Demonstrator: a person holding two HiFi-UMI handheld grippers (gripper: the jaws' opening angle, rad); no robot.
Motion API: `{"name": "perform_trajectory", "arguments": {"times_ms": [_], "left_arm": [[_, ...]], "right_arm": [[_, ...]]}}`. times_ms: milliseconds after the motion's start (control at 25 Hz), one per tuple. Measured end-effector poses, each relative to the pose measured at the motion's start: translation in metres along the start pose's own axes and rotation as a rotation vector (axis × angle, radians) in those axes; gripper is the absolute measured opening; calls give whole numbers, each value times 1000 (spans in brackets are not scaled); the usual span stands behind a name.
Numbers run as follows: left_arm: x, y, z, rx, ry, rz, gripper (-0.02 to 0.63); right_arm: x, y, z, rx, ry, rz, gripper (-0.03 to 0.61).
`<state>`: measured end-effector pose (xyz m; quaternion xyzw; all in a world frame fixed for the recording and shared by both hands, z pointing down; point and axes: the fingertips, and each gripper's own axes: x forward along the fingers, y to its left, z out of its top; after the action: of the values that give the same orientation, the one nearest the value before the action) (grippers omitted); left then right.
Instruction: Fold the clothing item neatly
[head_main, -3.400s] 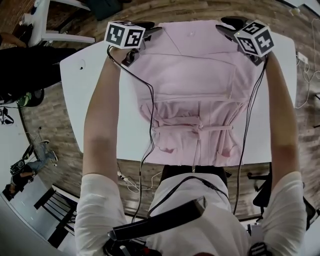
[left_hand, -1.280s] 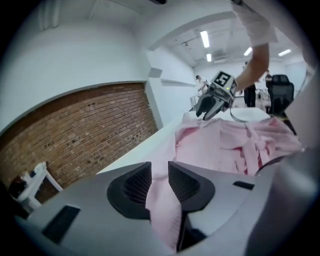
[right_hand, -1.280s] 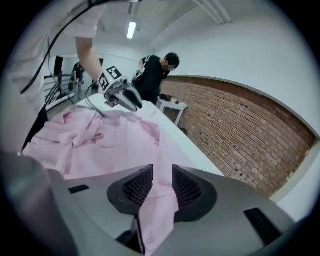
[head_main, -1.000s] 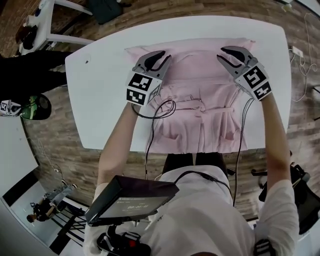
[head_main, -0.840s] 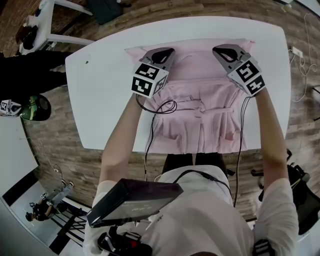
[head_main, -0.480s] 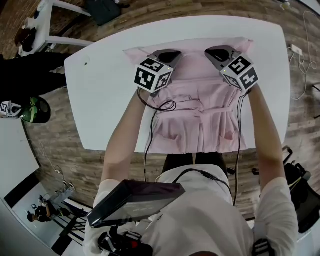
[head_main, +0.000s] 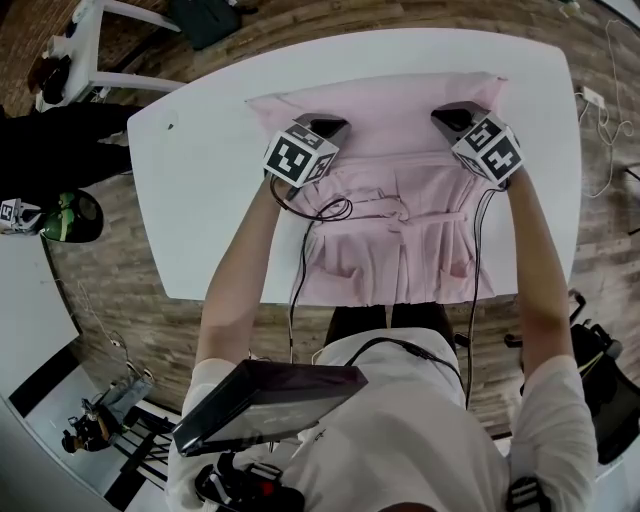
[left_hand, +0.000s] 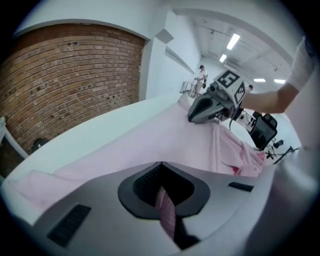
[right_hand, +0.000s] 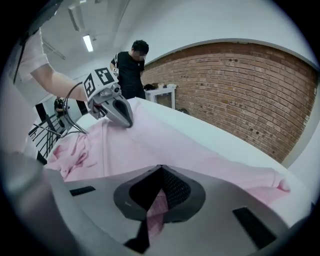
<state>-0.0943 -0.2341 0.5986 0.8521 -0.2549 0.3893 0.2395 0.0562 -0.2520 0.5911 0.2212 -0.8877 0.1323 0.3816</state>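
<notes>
The pink garment (head_main: 385, 250) lies spread on the white table (head_main: 190, 200). Its far end reaches close to the table's far edge and its near end drapes over the near edge in front of the person. The left gripper (head_main: 328, 124) and the right gripper (head_main: 452, 115) rest on the cloth's far part, either side of its middle, each with jaws pressed together on a pinch of pink fabric, seemingly the top layer at a crosswise fold, though the head view leaves that unsure.
</notes>
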Motion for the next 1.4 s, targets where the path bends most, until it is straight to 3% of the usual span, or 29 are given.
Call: {"name": "perform_trajectory", "arguments": {"times_ms": [120,280,400,560,720,800,1000,1400], "left_arm": [[-6,5,2,-40,-40,16,2],[-15,3,16,-27,-88,29,2],[-11,19,9,-27,-69,93,2],[-16,35,6,-92,-73,120,2],[-30,50,16,-160,-133,157,2],[-30,65,9,-192,-115,195,2],[-22,76,-6,-186,-79,203,2],[-15,129,28,-168,-108,243,2]], "right_arm": [[-4,-2,0,35,-33,-10,3],[-11,0,17,62,-101,-11,3],[-4,-4,9,56,-53,-28,3],[-7,-13,3,90,-44,-33,3],[-15,-35,7,148,-84,-98,3],[-13,-42,1,152,-61,-120,3],[-5,-48,2,125,-55,-116,3],[16,-88,30,102,-77,-164,3]]}}
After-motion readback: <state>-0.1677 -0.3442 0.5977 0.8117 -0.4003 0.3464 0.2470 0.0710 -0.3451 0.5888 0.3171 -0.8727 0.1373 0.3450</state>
